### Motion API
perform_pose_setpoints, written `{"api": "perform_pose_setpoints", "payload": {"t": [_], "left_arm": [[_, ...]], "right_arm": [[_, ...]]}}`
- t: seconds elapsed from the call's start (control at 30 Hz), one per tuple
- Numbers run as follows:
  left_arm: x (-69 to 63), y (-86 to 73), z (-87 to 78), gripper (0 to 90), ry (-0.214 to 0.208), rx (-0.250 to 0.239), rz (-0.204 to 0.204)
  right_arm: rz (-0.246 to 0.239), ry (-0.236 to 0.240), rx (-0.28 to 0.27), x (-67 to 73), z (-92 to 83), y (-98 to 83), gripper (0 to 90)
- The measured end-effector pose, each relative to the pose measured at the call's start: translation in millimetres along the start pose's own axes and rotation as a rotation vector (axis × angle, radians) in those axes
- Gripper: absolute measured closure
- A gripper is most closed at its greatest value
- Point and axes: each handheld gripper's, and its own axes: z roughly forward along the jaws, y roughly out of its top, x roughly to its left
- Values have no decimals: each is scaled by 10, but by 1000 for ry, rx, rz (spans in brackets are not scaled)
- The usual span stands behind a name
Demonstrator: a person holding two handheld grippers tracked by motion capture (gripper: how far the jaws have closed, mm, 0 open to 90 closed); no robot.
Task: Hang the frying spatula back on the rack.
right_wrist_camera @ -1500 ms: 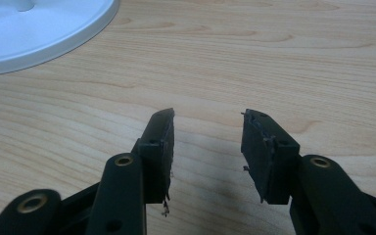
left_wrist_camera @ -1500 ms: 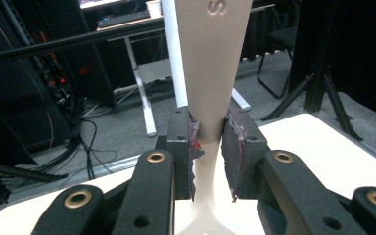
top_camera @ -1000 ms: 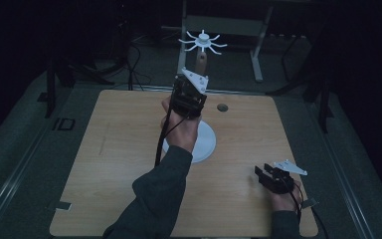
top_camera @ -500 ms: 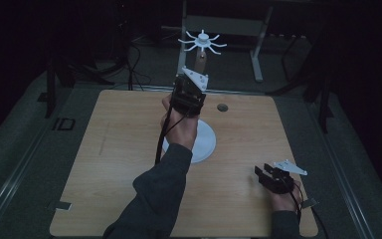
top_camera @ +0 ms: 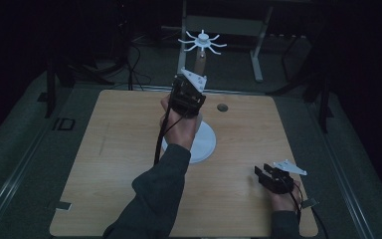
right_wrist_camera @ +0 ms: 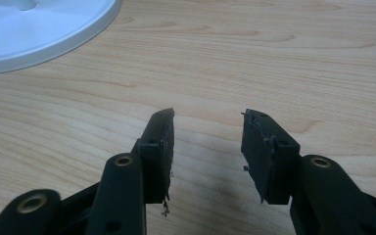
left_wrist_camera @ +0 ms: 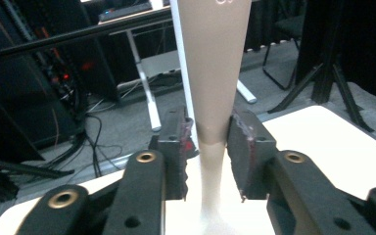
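- While the person's right hand rests at the near right of the wooden table, the right gripper lies low over the wood with its jaws spread apart and nothing between them.
- Seen along that gripper's own jaws, bare wood grain fills the gap, and the rim of a white round base curves at the upper left, well apart from the jaw tips.
- Further in, near the table's middle, the left forearm in a dark sleeve reaches forward, and the left gripper is held raised above the white round base.
- Its jaws press from both sides on the tan post that rises from that base; the pads touch it where it narrows, just above its pale lower stem.
- Beyond the gripper, the post carries a white spoked top with arms fanning outward.
- A small dark hole sits in the tabletop, towards the far edge.
- Past the table, a pale metal stand and loose cables sit on the dim floor.
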Motion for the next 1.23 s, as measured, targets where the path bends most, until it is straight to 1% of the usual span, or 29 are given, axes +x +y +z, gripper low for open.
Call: {"api": "perform_pose_setpoints", "payload": {"t": [0.2,0.37,0.4,0.5,0.53,0.63,0.7,0.8,0.9,0.93,0.97,1.03,1.07,1.13,1.17,1.2,1.23], "left_arm": [[-1,2,-14,594,-7,-10,3],[0,-11,-16,573,-8,-5,6],[-4,-15,-19,551,-8,-7,4],[-3,-27,-32,530,-30,-11,-6],[0,-40,-43,491,-35,-16,-10],[8,-50,-56,451,-35,-24,-16],[18,-54,-68,416,-40,-26,-20],[21,-56,-90,391,-52,-28,-26],[10,-56,-124,383,-68,-36,-24],[3,-59,-136,378,-78,-38,-26],[-5,-65,-157,374,-98,-44,-31],[-9,-67,-164,366,-103,-43,-30],[-11,-73,-173,364,-118,-41,-34],[-13,-77,-178,363,-123,-38,-34],[-13,-90,-186,361,-136,-34,-38],[-13,-90,-186,361,-136,-34,-38],[-13,-102,-189,361,-149,-32,-45]], "right_arm": [[0,0,1,1,2,-1,554],[0,1,2,1,7,-1,554],[-1,1,2,-1,6,-1,554],[0,1,2,-2,6,-1,553],[1,0,1,-1,5,-1,553],[-1,-1,1,-1,2,-1,552],[1,-2,0,-2,2,-1,552],[0,-2,1,0,4,-2,551],[0,-2,1,2,3,-2,551],[0,-3,2,2,3,-2,551],[0,-3,0,0,1,-1,551],[0,-4,0,-3,-3,-2,550],[1,-4,-1,-5,-4,-2,549],[2,-4,0,-5,-3,-3,549],[2,-5,-1,-7,-2,-3,549],[2,-5,-1,-7,-2,-3,549],[2,-5,0,-8,-1,-3,549]]}}
